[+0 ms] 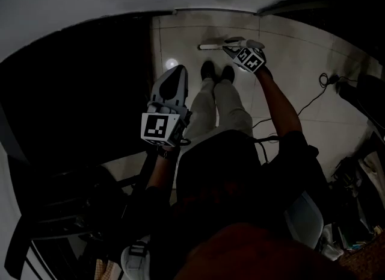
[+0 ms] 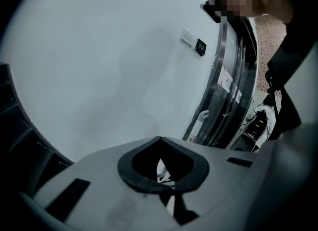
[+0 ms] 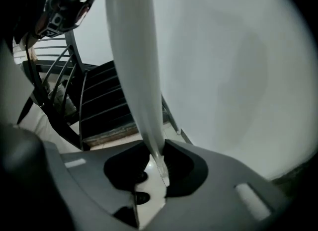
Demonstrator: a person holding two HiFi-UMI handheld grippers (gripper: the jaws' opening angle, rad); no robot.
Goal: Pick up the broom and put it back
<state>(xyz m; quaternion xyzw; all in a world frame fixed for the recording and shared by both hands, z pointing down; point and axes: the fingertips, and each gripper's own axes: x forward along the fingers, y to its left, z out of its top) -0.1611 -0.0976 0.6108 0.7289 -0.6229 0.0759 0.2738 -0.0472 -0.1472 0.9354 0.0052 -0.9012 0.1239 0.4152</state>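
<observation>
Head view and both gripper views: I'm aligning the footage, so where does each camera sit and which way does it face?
Head view: on the person's head, facing steeply down at the tiled floor; legs, shoes, left gripper and right gripper show.
Left gripper view: rides the left gripper, looking along its closed jaws toward a white wall.
Right gripper view: rides the right gripper, looking along jaws clamped on the broom handle, stairs behind.
Shared: the head view also shows that handle.
</observation>
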